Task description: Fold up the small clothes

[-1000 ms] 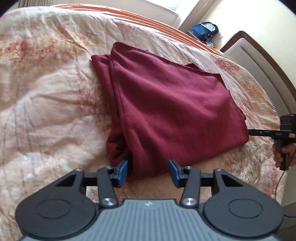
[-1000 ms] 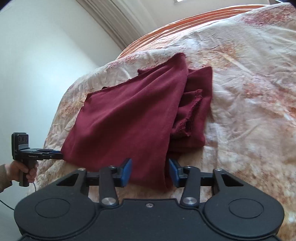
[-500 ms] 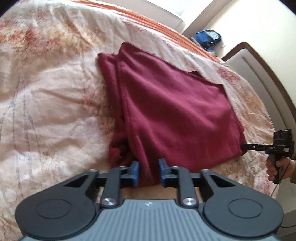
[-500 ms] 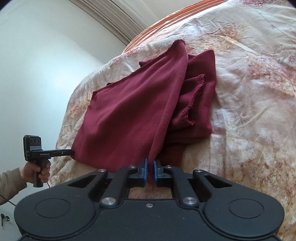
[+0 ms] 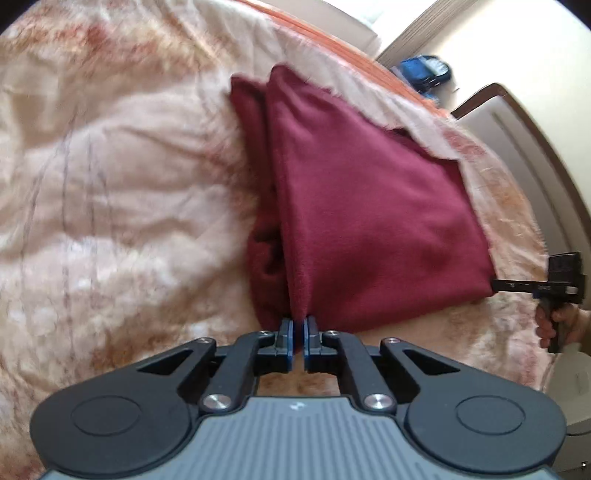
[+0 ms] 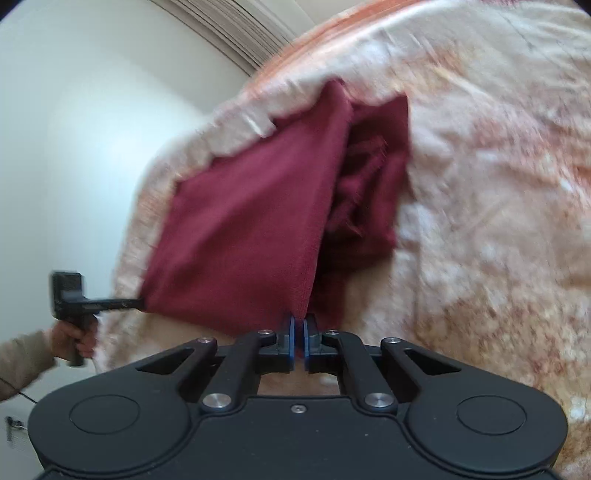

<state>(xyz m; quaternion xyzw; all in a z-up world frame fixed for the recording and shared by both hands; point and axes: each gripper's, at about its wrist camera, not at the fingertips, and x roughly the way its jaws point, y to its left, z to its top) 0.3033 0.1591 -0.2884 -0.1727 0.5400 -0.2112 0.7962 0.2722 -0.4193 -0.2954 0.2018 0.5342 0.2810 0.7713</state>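
On bedspread [image 5: 110, 184] — maroon cloth [image 5: 369, 221], gripper-pinched

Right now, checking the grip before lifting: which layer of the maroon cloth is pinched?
The smooth top layer: left gripper and right gripper each grip a near corner. The crumpled layers beneath lie loose on the bedspread.

Bedroom, daytime, plenty of soft light. Big bed [image 5: 110, 206] taking up most of both views, covered in a rumpled cream bedspread with faded rust floral print and an orange striped band [image 5: 332, 48] along the far edge. Padded pale headboard with dark wood trim [image 5: 524, 140] off to the right in the left view. Blue bag [image 5: 424, 72] lying past the bed. Plain white wall [image 6: 74, 147] and pleated pale curtains [image 6: 236, 33] in the right view.
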